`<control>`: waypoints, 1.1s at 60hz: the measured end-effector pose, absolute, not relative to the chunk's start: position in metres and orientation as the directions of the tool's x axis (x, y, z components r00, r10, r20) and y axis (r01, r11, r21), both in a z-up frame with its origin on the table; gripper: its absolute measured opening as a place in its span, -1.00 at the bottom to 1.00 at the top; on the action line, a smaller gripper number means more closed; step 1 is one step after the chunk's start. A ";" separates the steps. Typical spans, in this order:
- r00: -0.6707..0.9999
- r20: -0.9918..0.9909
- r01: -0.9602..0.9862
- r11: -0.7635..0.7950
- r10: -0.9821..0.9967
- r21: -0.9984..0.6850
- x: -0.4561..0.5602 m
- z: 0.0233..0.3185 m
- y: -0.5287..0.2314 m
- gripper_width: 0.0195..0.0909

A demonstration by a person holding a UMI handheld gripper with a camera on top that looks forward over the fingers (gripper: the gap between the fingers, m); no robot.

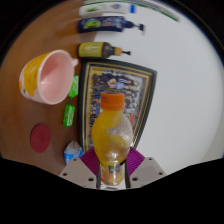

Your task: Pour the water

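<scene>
Your gripper point(113, 172) clamps a bottle point(112, 135) of orange liquid — both pink pads point(92, 159) press its sides, and its orange cap point(113, 100) points away from you over a framed mat point(135, 85). Farthest left sits a red disc point(40, 137), then a pink-lined cup point(47, 76) tipped on its side, then a green packet point(70, 115). Beyond the mat lies a yellow bottle point(98, 49) — a dark one point(118, 24) behind it.

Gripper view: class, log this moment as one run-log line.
gripper: shut on bottle | bottle: upright, orange cap on | cup: beyond, left
</scene>
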State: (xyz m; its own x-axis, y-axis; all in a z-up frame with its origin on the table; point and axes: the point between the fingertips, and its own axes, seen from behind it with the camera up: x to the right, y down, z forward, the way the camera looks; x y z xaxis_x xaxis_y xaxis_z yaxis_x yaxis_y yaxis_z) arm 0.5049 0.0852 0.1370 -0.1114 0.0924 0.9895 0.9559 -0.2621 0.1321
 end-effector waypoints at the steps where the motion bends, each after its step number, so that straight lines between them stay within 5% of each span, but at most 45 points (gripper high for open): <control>1: -0.149 0.984 0.952 -0.256 0.094 0.169 0.502 0.136 0.087 -0.65; 10: -0.370 0.922 0.900 -0.199 0.119 0.387 0.482 0.123 0.094 -0.65; 25: -0.346 0.927 0.916 -0.162 0.145 0.367 0.475 0.109 0.094 -0.65; 37: 0.211 0.964 0.965 -0.191 0.162 -0.179 0.476 0.111 0.087 -0.65; 49: 0.828 0.537 0.561 -0.266 0.161 -0.784 0.479 0.112 0.079 -0.65; 57: 0.975 0.180 0.216 -0.359 0.131 -0.908 0.491 0.076 0.081 -0.65; 66: 0.988 0.045 0.098 -0.380 0.146 -0.920 0.494 0.037 0.086 -0.65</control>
State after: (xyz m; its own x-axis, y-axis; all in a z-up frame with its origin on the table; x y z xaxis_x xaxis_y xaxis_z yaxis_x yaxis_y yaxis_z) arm 0.4944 0.0863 0.0369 0.9883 0.1460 0.0448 0.0978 -0.3803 -0.9197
